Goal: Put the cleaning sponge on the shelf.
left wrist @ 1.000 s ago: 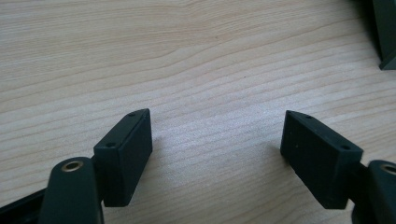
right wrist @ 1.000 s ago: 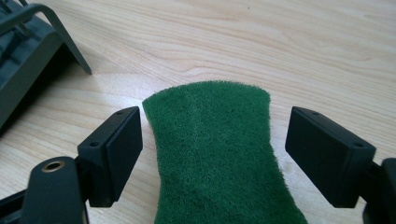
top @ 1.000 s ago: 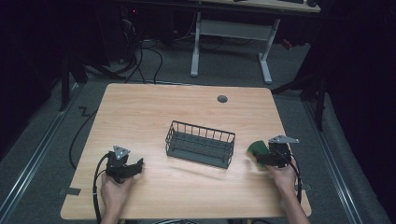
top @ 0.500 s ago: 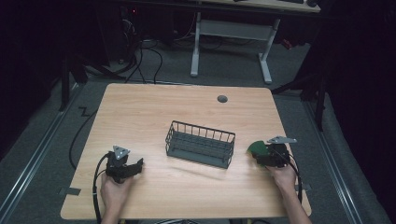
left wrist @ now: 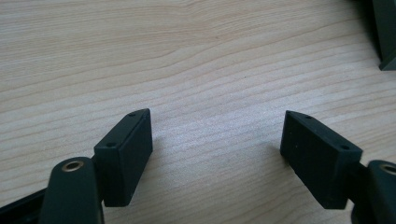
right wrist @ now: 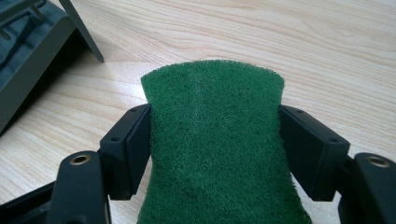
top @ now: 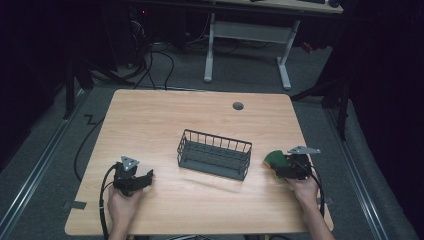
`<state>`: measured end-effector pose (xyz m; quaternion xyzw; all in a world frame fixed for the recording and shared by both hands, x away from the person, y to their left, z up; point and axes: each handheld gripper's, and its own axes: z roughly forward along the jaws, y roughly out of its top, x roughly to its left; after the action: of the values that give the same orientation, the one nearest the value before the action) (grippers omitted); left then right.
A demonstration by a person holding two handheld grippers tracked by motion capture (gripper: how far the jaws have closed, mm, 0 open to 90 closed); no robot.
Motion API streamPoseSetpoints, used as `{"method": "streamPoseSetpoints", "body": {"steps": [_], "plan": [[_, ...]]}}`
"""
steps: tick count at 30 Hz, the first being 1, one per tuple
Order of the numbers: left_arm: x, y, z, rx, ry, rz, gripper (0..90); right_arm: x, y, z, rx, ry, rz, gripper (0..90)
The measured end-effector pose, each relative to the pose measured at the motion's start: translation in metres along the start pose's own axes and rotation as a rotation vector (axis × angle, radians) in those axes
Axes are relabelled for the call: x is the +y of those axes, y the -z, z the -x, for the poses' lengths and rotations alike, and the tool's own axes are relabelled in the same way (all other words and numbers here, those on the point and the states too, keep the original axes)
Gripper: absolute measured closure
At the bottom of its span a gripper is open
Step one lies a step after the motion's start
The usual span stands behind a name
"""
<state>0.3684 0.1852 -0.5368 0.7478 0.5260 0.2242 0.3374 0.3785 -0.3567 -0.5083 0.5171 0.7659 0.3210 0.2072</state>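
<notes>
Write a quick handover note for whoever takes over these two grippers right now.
Right gripper: shut on the green scouring pad, held just above the table, right of the wire basket.
Left gripper: open, holding nothing, low over bare wood left of the basket.
Done: pad picked up.
Left: probably drop the pad into the basket, which looks empty; nothing is in it yet.

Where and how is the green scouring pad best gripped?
Across its two long edges, coming in flat along its length, as the right gripper does: the scouring pad is thin and floppy, so squeezing its narrow width bows it slightly and likely holds it firm.
</notes>
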Motion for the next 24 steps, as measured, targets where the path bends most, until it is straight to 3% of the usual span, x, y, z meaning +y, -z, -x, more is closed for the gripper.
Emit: {"method": "streamPoseSetpoints", "body": {"steps": [15,24], "plan": [[0.0,0.0,0.0,0.0,0.0,0.0,25.8,0.002,0.016,-0.006,0.041,-0.007,0.028,30.2],[0.0,0.0,0.0,0.001,-0.001,0.0,25.8,0.016,0.038,-0.01,0.052,0.006,0.075,30.3]]}}
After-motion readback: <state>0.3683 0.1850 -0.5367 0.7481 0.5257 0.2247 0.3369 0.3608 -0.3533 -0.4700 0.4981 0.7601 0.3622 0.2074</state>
